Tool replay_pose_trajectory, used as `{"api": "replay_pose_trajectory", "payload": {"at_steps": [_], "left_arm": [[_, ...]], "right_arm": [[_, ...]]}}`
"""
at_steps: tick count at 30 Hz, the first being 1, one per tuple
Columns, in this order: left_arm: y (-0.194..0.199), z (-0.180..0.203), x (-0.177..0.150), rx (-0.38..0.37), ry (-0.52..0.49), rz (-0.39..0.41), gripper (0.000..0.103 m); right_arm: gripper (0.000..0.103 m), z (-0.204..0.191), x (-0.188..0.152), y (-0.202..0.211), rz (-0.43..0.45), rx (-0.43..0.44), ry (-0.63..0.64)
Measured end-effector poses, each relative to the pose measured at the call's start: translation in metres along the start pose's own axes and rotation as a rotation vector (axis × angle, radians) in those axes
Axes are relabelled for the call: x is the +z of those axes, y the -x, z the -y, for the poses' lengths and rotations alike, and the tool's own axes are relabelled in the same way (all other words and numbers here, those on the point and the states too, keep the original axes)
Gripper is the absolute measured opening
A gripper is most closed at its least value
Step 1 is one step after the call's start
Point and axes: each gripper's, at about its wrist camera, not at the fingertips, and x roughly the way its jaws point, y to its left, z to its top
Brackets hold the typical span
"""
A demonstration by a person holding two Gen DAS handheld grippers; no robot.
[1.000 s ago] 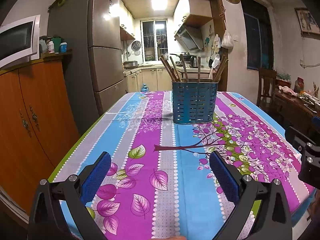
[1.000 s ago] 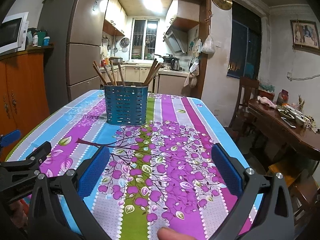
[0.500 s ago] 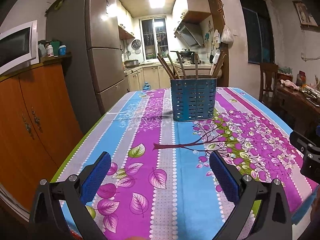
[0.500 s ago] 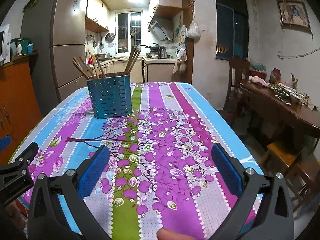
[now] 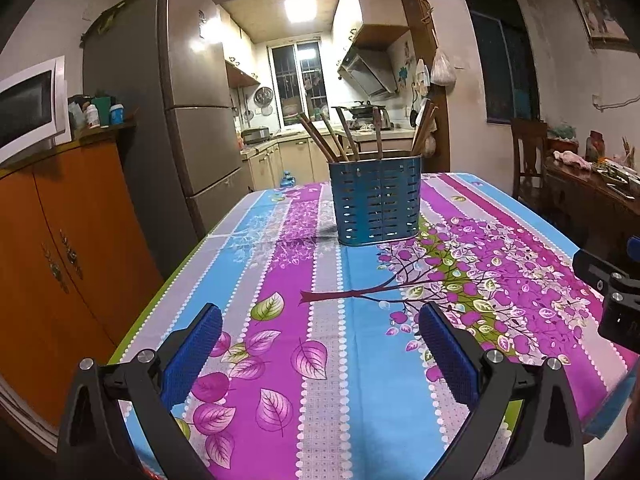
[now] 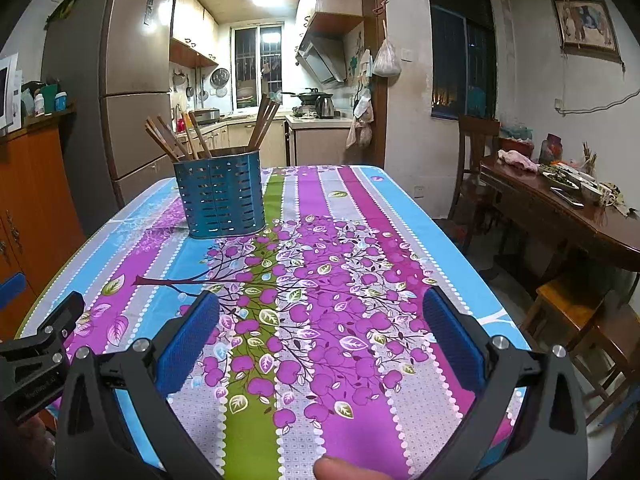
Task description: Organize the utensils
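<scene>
Chopsticks (image 5: 352, 136) stand gathered in blue holder (image 5: 376, 200) on counter (image 5: 360, 360); left gripper (image 5: 320, 344), right gripper (image 6: 320, 332) edge closer, fingers spread, empty; no stray utensil visible.

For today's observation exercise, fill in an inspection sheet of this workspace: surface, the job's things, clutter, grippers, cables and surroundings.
Surface: table under a striped floral cloth, flat.
Job's things: blue slotted holder upright near the far end, with wooden chopsticks leaning out in two groups; none lie on the cloth.
Clutter: nothing seen on the cloth.
Grippers: left gripper and right gripper both open, empty, above the near end, well short of the holder.
Cables: one wire on the right wall; none on the table.
Surroundings: fridge and orange cabinet on the left, kitchen behind, side table with dishes on the right.
</scene>
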Motion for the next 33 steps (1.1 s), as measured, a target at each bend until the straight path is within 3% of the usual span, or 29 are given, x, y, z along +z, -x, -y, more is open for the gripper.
{"api": "replay_pose_trajectory", "payload": {"at_steps": [8,26,29,33], "left_arm": [[0.0026,0.0029,-0.0009,-0.067,0.003,0.021,0.098],[0.0083,0.0021,-0.0001,-0.036,-0.018,0.058,0.096],[0.0066,0.0025,0.0007,-0.004,-0.016,0.044,0.096],[0.0038,-0.0041,0.0023,-0.025,0.024,0.022,0.096]], "right_arm": [[0.098,0.0002,0.0010,-0.0008,0.000,-0.001,-0.004],[0.098,0.0023,0.0038,-0.0005,0.004,-0.001,-0.015],[0.098,0.0013,0.0049,-0.0012,0.005,-0.002,-0.016],[0.098,0.0015,0.0050,-0.0013,0.004,-0.003,-0.013]]}}
